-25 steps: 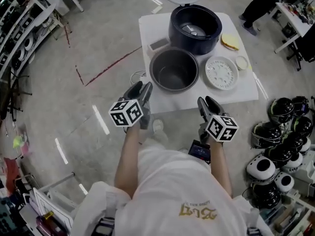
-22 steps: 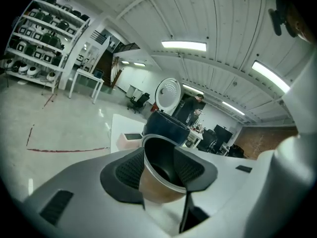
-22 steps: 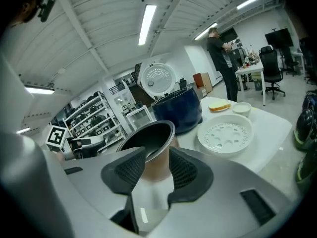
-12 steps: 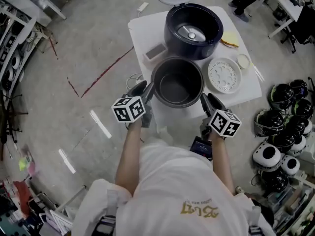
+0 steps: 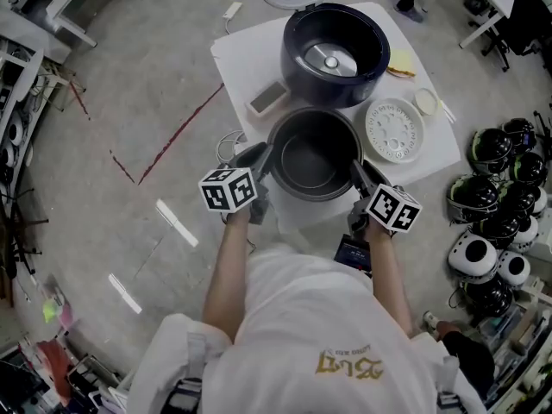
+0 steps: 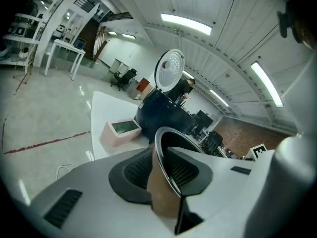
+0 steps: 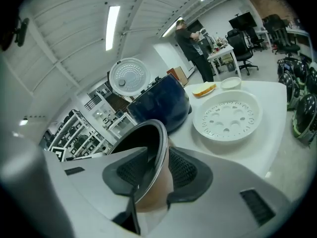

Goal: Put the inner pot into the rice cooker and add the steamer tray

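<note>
From the head view, the inner pot (image 5: 312, 158) stood on the white table (image 5: 250, 50). It was at the near edge, right in front of the person. The dark rice cooker (image 5: 332, 59) stood just behind the pot with its lid up, and it had no pot in it. The white steamer tray (image 5: 394, 130) lay flat on the table, just to the right of the pot. A small flat box (image 5: 266, 99) sat to the left of the cooker. The left gripper (image 5: 259, 155) was at the pot's left rim. The right gripper (image 5: 360, 172) was at the pot's right rim. Round helmets (image 5: 496, 205) were piled on the floor to the right.

In the left gripper view, the pot's rim stood up between the two dark pads (image 6: 136, 170). The claw had just been closing. One pad was on the outside wall and one was on the inside, and they pinched the rim. Behind the pot were the box and the cooker, with its round lid (image 6: 170, 69) pointing up.

In the right gripper view, the claw had also just been closing, with the pot's rim between its pads. The outside pad touched the pot's wall. The inside pad was very close, but a thin dark gap showed next to the rim, so this claw was not pinching yet. The tray lay beyond it on the table.
</note>
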`<control>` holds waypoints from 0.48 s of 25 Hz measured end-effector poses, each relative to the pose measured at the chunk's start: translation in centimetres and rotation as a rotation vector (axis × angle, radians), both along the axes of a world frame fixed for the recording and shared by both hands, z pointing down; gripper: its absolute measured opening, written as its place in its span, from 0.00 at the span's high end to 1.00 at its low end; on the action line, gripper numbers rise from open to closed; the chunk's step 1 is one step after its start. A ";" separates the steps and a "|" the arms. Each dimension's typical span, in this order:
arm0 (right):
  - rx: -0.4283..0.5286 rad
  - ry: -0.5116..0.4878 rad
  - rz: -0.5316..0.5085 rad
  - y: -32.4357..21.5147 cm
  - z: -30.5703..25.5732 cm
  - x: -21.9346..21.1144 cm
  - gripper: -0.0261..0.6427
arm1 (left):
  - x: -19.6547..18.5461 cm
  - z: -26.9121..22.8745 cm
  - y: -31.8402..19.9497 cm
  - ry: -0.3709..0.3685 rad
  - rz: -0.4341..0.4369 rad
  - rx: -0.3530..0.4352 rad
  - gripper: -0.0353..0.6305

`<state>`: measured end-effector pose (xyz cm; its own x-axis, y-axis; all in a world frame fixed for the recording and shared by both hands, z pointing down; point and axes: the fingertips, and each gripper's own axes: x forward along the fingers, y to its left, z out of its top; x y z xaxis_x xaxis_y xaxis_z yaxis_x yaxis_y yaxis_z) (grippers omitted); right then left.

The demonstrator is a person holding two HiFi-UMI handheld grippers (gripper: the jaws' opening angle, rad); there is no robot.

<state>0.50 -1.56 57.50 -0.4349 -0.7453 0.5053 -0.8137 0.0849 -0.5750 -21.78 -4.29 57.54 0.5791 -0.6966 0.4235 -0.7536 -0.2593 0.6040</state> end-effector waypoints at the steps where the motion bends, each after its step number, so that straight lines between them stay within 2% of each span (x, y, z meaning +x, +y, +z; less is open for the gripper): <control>1: -0.001 0.000 0.009 -0.1 0.1 0.0 0.78 | 0.2 0.1 -0.1 0.004 0.016 -0.001 0.79; 4: -0.005 0.008 0.032 -0.2 0.5 0.2 0.82 | 0.8 0.3 -0.5 0.021 0.046 -0.008 0.78; 12: -0.002 0.003 0.061 -0.3 0.8 0.6 0.83 | 1.8 0.9 -0.7 0.058 0.085 -0.068 0.79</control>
